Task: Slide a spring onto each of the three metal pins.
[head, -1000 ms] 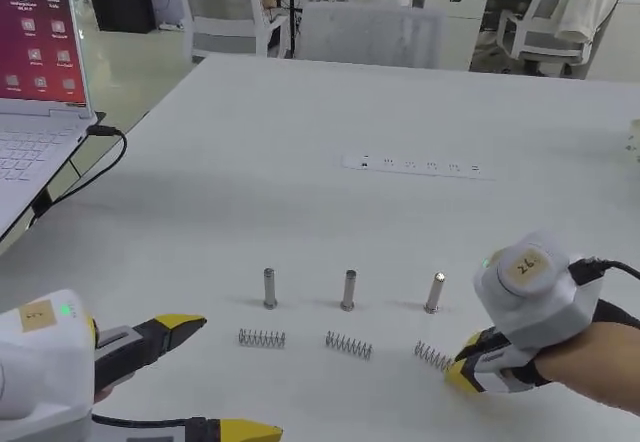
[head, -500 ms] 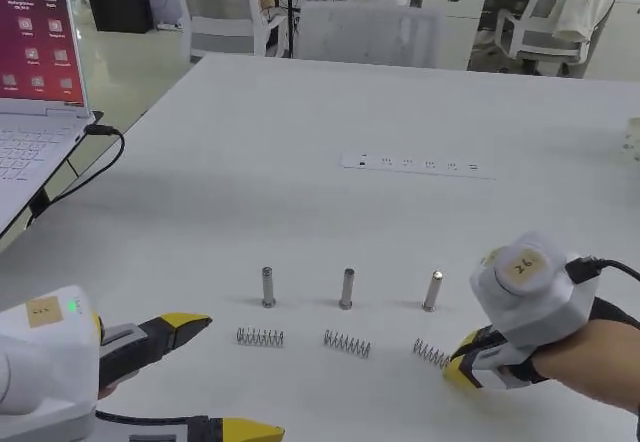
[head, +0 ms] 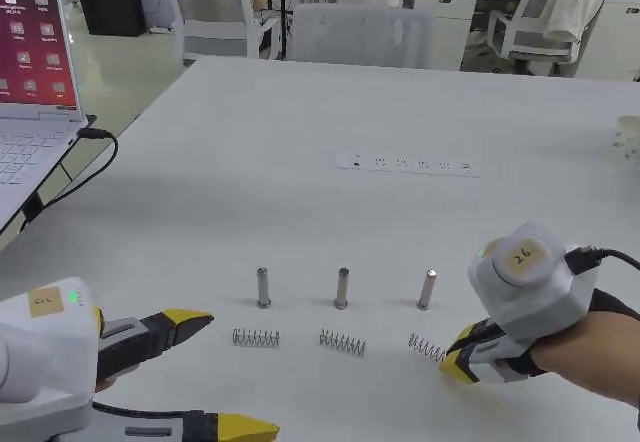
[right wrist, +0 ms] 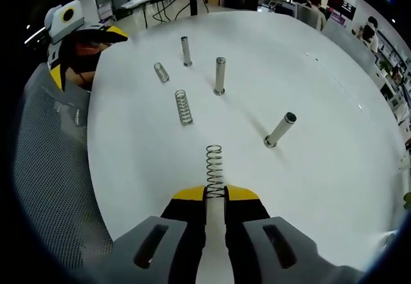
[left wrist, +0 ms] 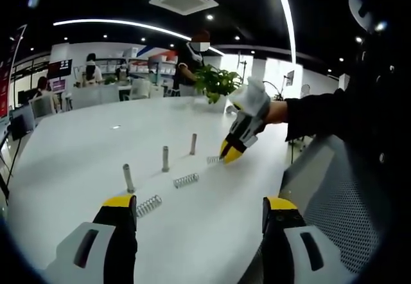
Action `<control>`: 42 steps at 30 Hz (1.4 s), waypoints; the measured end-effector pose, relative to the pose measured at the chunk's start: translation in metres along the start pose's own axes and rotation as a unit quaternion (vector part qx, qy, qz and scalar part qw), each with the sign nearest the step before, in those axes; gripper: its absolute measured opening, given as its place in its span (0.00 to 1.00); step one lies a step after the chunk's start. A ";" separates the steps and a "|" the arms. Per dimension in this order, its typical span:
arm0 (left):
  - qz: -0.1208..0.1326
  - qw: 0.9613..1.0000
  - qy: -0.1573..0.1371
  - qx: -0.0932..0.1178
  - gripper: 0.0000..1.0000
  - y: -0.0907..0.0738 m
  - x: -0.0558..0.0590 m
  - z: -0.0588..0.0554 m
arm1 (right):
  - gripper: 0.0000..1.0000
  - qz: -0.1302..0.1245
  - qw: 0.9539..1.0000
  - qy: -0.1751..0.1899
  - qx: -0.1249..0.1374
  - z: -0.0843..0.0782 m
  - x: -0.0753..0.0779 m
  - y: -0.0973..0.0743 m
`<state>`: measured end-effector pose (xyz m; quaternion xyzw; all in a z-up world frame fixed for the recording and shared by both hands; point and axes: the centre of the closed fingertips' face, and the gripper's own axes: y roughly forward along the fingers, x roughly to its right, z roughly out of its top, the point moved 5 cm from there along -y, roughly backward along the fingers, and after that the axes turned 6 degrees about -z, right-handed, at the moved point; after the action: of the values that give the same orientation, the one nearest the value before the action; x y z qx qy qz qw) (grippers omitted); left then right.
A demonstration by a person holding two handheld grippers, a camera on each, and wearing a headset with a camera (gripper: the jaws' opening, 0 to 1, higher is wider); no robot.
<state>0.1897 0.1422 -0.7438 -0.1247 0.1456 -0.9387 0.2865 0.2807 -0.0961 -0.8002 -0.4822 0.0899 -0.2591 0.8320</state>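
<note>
Three metal pins stand upright in a row on the white table: left pin, middle pin, right pin. A spring lies in front of each: left spring, middle spring, right spring. My right gripper is shut on the near end of the right spring, which still lies flat on the table. In the right gripper view its jaws pinch that end. My left gripper hangs open at the lower left, short of the left spring, with nothing between its jaws.
An open laptop with a black cable sits at the table's left edge. A flush power strip lies beyond the pins. Office chairs stand at the far side. The table's near edge runs just under both grippers.
The head camera has shifted a little, so the whole scene sits slightly differently. The grippers, springs and pins keep their places.
</note>
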 end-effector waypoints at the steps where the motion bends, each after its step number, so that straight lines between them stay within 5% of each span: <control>1: -0.002 1.000 0.001 -0.001 0.76 0.000 0.000 0.000 | 0.08 0.000 1.000 0.000 0.001 0.000 0.000 -0.001; 25: -0.066 0.997 0.037 -0.012 0.59 0.025 -0.004 0.017 | 0.08 0.033 0.997 -0.064 0.028 0.044 -0.034 -0.026; 42: -0.098 0.993 0.058 -0.017 0.45 0.051 -0.002 0.019 | 0.08 0.064 0.989 -0.131 0.033 0.068 -0.062 -0.028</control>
<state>0.2228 0.0990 -0.7440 -0.0881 0.1650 -0.9653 0.1824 0.2453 -0.0238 -0.7476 -0.4778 0.0027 -0.1426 0.8668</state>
